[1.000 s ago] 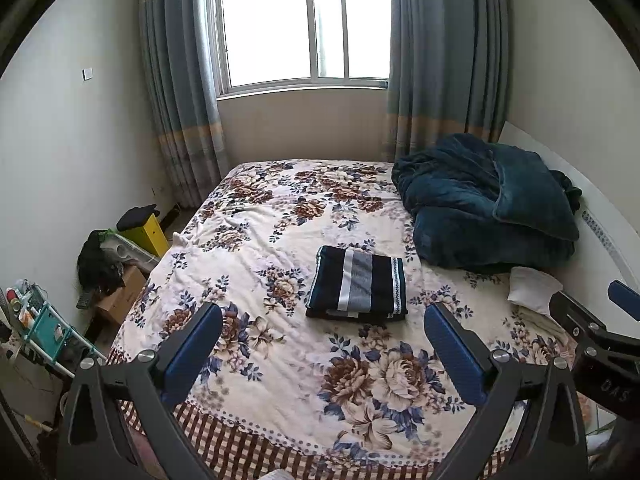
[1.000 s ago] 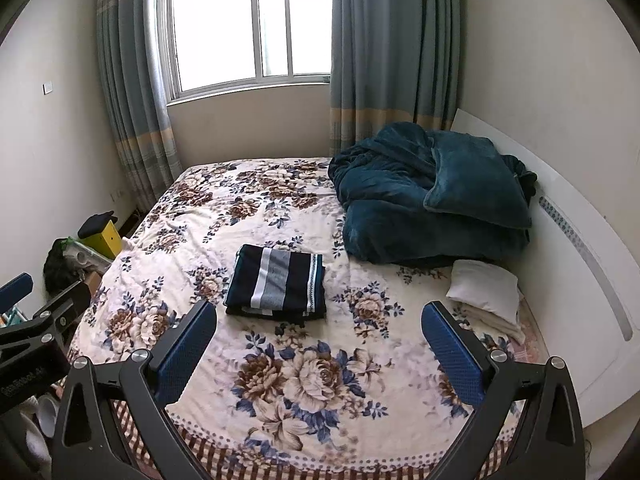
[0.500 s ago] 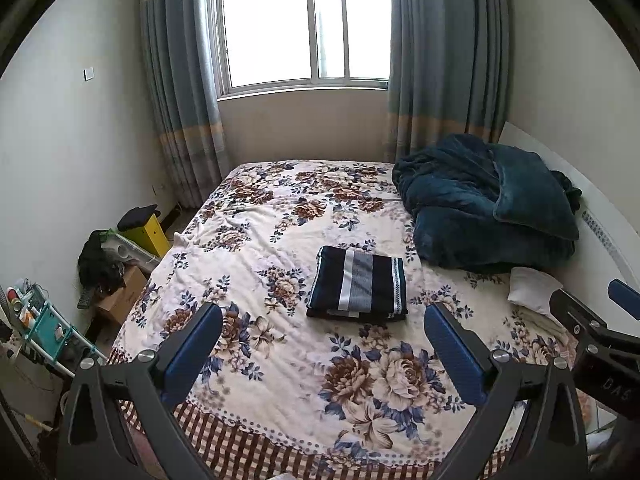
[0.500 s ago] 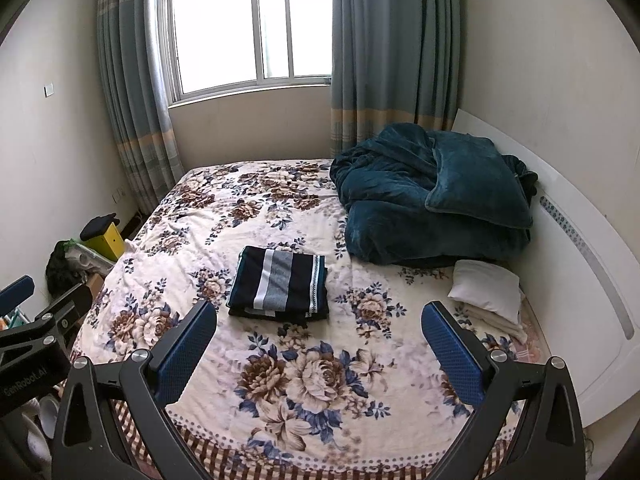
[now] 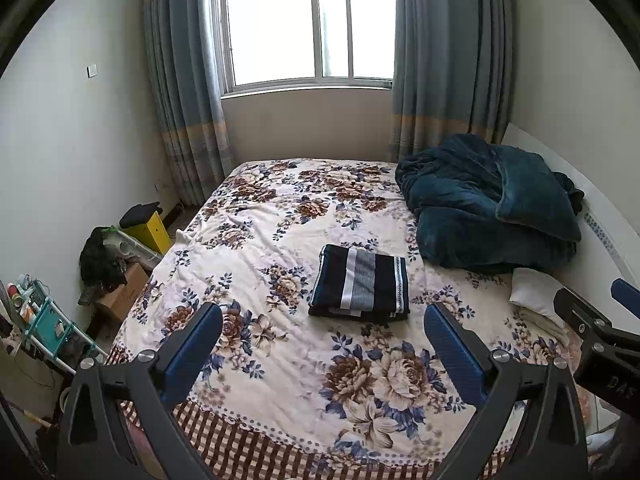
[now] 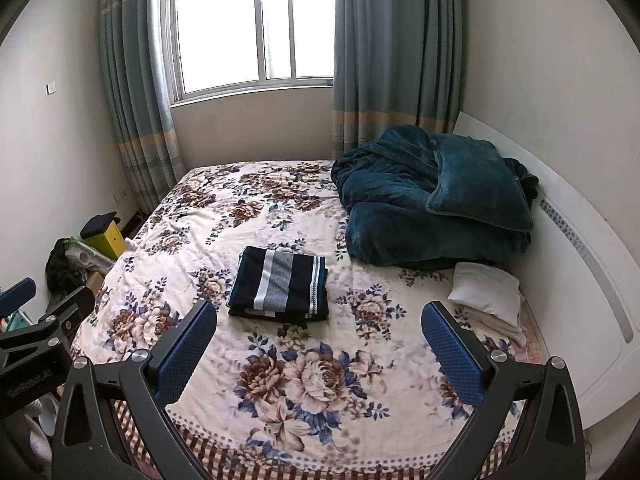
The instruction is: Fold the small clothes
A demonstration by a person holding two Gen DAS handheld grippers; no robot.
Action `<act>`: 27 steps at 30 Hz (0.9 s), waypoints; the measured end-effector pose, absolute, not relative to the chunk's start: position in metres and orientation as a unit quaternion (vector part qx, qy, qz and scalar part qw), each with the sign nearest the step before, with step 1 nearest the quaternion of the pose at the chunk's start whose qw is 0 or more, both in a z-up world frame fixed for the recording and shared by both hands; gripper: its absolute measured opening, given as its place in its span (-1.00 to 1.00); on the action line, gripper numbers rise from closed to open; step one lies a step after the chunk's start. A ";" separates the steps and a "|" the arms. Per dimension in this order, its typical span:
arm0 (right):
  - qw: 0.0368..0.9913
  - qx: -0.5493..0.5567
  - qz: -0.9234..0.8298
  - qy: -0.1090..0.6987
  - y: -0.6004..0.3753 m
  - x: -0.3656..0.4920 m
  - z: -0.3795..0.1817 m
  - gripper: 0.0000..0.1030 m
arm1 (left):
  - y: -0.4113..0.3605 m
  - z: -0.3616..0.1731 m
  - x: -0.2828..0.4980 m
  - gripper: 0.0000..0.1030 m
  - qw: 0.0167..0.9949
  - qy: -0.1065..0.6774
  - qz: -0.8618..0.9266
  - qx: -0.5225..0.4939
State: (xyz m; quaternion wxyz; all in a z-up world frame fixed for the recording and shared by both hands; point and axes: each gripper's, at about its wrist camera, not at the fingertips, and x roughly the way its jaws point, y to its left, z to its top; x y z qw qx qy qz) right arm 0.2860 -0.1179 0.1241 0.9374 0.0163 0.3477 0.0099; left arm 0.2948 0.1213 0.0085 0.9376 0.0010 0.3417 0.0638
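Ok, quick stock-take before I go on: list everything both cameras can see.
folded garment: one, navy with grey and white stripes, middle of bed
bed: one, cream floral cover
blanket: one, dark teal, bunched at right by headboard
pillow: one, white, beside blanket
headboard: one, white, right
window: one, far wall
curtains: two, blue-grey, flanking window
yellow box: one, floor left
cardboard box: one, brown, floor left
teal rack: one, floor left
left claw: open, empty, above bed's near edge
right claw: open, empty, alongside
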 end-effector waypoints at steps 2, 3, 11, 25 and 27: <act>0.938 0.015 0.010 0.347 -0.118 0.287 0.124 1.00 | 0.120 0.008 0.295 1.00 0.938 0.342 0.064 0.001; 0.938 0.014 0.011 0.347 -0.118 0.287 0.124 1.00 | 0.120 0.008 0.295 1.00 0.938 0.341 0.063 0.001; 0.937 0.015 0.010 0.348 -0.118 0.287 0.124 1.00 | 0.117 0.009 0.298 1.00 0.938 0.340 0.064 0.004; 0.937 0.011 0.014 0.348 -0.116 0.292 0.122 1.00 | 0.116 0.011 0.298 1.00 0.938 0.339 0.069 0.002; 0.937 0.010 0.014 0.348 -0.116 0.292 0.122 1.00 | 0.115 0.010 0.298 1.00 0.938 0.338 0.070 0.001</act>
